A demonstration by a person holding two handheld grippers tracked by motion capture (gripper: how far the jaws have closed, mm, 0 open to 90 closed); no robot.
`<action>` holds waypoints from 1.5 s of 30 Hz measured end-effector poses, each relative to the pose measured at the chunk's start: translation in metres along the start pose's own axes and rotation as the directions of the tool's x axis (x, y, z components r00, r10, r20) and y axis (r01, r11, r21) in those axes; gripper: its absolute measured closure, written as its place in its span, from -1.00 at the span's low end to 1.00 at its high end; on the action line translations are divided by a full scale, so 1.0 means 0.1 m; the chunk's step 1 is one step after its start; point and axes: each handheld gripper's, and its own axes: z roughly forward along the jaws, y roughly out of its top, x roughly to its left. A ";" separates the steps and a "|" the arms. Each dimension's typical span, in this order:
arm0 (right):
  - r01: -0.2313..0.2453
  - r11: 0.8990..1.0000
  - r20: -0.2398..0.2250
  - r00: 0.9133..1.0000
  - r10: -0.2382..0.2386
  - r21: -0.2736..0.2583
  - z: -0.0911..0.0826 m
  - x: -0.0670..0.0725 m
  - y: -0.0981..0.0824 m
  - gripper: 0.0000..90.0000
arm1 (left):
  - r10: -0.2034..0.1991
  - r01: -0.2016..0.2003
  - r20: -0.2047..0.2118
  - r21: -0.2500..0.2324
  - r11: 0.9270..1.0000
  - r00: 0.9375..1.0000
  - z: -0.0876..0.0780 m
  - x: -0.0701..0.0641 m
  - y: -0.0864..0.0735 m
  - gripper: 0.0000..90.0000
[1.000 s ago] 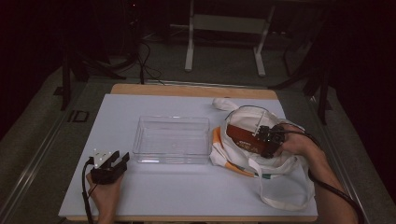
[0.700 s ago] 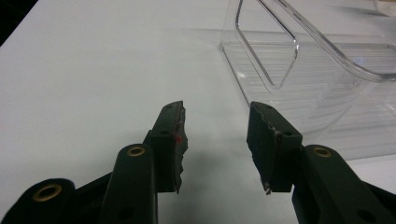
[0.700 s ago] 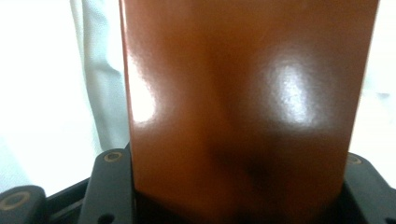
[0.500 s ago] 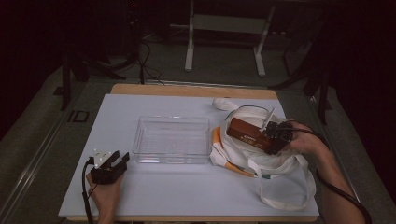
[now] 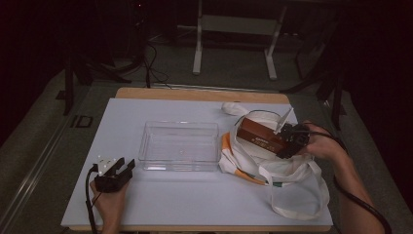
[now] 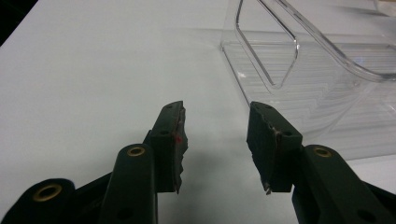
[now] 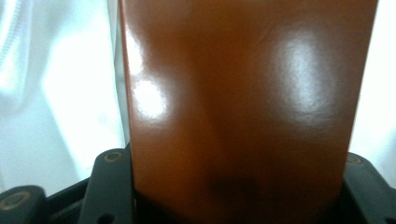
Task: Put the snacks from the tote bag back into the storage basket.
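A brown box (image 5: 260, 136) hangs above the white tote bag (image 5: 292, 173) at the right of the table, with my right gripper (image 5: 286, 144) shut on its near end. In the right gripper view the glossy brown box (image 7: 243, 102) sits wedged between the jaws, white cloth behind it. A clear plastic tray (image 5: 179, 145) stands empty at the table's middle. My left gripper (image 5: 117, 171) rests open on the white tabletop at the near left. In the left gripper view its open jaws (image 6: 217, 140) hold nothing, and the clear tray (image 6: 322, 70) lies just ahead to the right.
The bag's long handles (image 5: 297, 207) loop toward the table's front right edge. A white knot of cloth (image 5: 233, 108) lies at the back near the wooden edge. Table legs and cables stand on the dark floor beyond the table.
My right gripper has lifted the brown box up out of the bag and drawn it slightly right. The left gripper has stayed still.
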 end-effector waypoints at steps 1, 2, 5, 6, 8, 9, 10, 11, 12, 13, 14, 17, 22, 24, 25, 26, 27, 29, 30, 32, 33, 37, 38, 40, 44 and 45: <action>0.000 1.000 0.001 1.000 0.000 -0.002 -0.01 0.00 0.00 -0.05 | 0.000 0.000 0.000 0.000 1.000 1.000 0.00 0.00 0.00 0.27; 0.001 1.000 0.002 1.000 -0.001 -0.008 -0.03 0.00 0.00 -0.05 | 0.000 0.000 0.000 -0.001 1.000 1.000 0.00 0.00 0.00 0.27; 0.005 1.000 0.000 1.000 -0.005 -0.019 -0.06 0.01 0.00 -0.05 | 0.000 0.000 0.000 -0.001 1.000 1.000 0.00 0.00 0.00 0.27; 0.004 1.000 0.001 1.000 -0.004 -0.022 -0.07 0.01 0.00 -0.05 | 0.000 0.000 0.000 -0.001 1.000 1.000 0.00 0.00 0.00 0.27; 0.008 1.000 0.002 1.000 -0.008 -0.026 -0.09 0.01 0.00 -0.05 | 0.000 0.000 -0.001 -0.001 1.000 1.000 0.00 0.00 0.00 0.27; 0.012 1.000 0.005 1.000 -0.011 -0.028 -0.09 0.02 0.00 -0.05 | 0.000 0.000 0.000 -0.001 1.000 1.000 0.00 0.00 0.00 0.27; 0.012 1.000 0.005 1.000 -0.012 -0.028 -0.10 0.02 0.00 -0.04 | 0.000 0.000 -0.001 -0.001 1.000 1.000 0.00 0.00 0.00 0.27; 0.016 0.999 0.008 1.000 -0.016 -0.030 -0.11 0.03 0.00 -0.05 | 0.000 0.000 -0.001 -0.001 1.000 1.000 0.00 0.00 0.00 0.27; 0.019 0.999 0.009 1.000 -0.018 -0.030 -0.11 0.03 0.01 -0.04 | 0.000 0.000 -0.001 -0.001 1.000 1.000 0.00 0.00 0.00 0.27; 0.020 0.999 0.010 1.000 -0.020 -0.032 -0.12 0.04 0.01 -0.04 | 0.000 0.000 -0.001 -0.001 1.000 1.000 0.00 0.00 0.00 0.27; 0.023 0.999 0.014 1.000 -0.022 -0.034 -0.13 0.04 0.02 -0.04 | 0.000 0.000 -0.001 -0.001 1.000 1.000 0.00 0.00 0.00 0.27; 0.027 0.999 0.014 1.000 -0.027 -0.040 -0.16 0.05 0.03 -0.05 | 0.001 -0.001 -0.001 -0.001 1.000 1.000 0.00 0.00 0.00 0.27; 0.039 0.998 0.017 0.999 -0.039 -0.045 -0.20 0.06 0.06 -0.05 | 0.000 0.000 -0.001 -0.001 1.000 1.000 0.00 0.00 0.00 0.27; 0.049 0.997 0.018 0.999 -0.048 -0.066 -0.25 0.07 0.09 -0.05 | 0.000 0.000 -0.001 -0.001 1.000 1.000 0.00 0.00 0.00 0.27; 0.050 0.997 0.018 0.999 -0.049 -0.066 -0.27 0.08 0.11 -0.05 | 0.000 0.000 0.000 -0.001 1.000 1.000 0.00 0.00 0.00 0.27; 0.055 0.996 0.020 0.998 -0.054 -0.067 -0.29 0.09 0.12 -0.05 | 0.000 0.000 0.000 -0.001 1.000 1.000 0.00 0.00 0.00 0.27; 0.061 0.996 0.021 0.998 -0.060 -0.066 -0.30 0.09 0.13 -0.05 | 0.000 0.000 0.000 -0.001 1.000 1.000 0.00 0.00 0.00 0.27; 0.074 0.995 0.027 0.997 -0.073 -0.070 -0.33 0.10 0.16 -0.05 | 0.000 0.000 0.000 -0.001 1.000 1.000 0.00 0.00 0.00 0.27; 0.075 0.995 0.027 0.997 -0.073 -0.070 -0.34 0.10 0.18 -0.05 | 0.000 0.000 0.001 -0.001 1.000 1.000 0.00 0.00 0.00 0.27; 0.080 0.994 0.026 0.997 -0.078 -0.078 -0.36 0.11 0.20 -0.05 | -0.001 0.001 0.001 -0.002 1.000 1.000 0.00 0.00 0.00 0.27; 0.081 0.994 0.027 0.996 -0.079 -0.079 -0.38 0.12 0.21 -0.05 | -0.001 0.001 0.001 -0.002 1.000 1.000 0.00 0.00 0.00 0.27; 0.096 0.992 0.031 0.995 -0.094 -0.088 -0.42 0.13 0.26 -0.05 | -0.001 0.001 0.002 -0.002 1.000 1.000 0.00 0.00 0.00 0.27; 0.098 0.991 0.030 0.995 -0.096 -0.091 -0.43 0.14 0.27 -0.05 | -0.001 0.001 0.001 -0.001 1.000 1.000 0.00 0.00 0.00 0.27; 0.101 0.990 0.029 0.995 -0.098 -0.095 -0.44 0.15 0.29 -0.05 | -0.001 0.001 0.001 -0.002 1.000 1.000 0.00 0.00 0.00 0.27; 0.113 0.989 0.029 0.993 -0.110 -0.097 -0.46 0.17 0.33 -0.05 | -0.001 0.001 0.001 -0.002 1.000 1.000 0.00 0.00 0.00 0.27; 0.113 0.989 0.028 0.993 -0.111 -0.097 -0.46 0.18 0.34 -0.05 | -0.001 0.001 0.001 -0.002 1.000 1.000 0.00 0.00 0.00 0.27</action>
